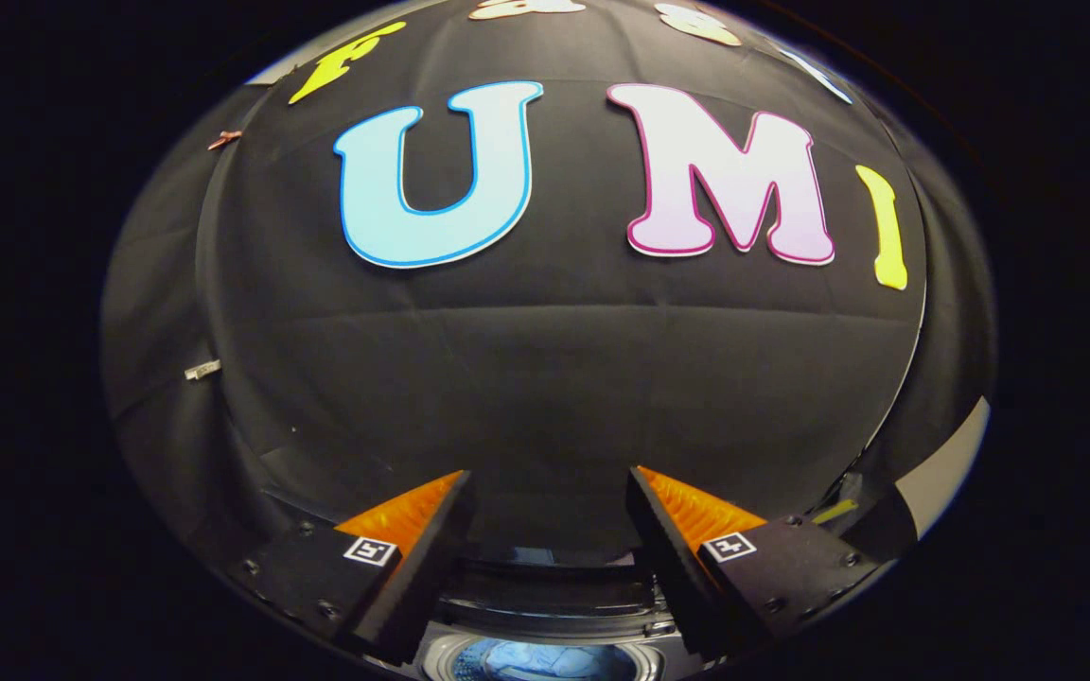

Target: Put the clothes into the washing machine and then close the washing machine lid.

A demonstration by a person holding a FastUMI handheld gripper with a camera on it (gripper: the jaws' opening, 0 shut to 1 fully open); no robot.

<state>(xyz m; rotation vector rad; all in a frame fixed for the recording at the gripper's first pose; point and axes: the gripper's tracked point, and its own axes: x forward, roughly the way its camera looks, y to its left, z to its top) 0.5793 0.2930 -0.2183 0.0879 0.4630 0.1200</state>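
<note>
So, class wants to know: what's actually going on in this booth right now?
A person is carrying a handheld gripper, pointed mostly at the black cloth wall. Its fingers stand open with nothing between them. Below the fingers you can glimpse the washing machine, and pale blue clothes appear to lie in its drum. From this angle it is hard to tell how the lid stands, so closing it may be the step that remains.

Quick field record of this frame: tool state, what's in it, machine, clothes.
tool: open, fingers spread apart
held: nothing between the fingers
aim: raised, facing the black cloth wall
washing machine: below and between the fingers, top opening partly in sight
lid: appears open; drum visible
clothes: pale blue fabric inside the drum
task stage: clothes look loaded; lid not yet closed
</note>
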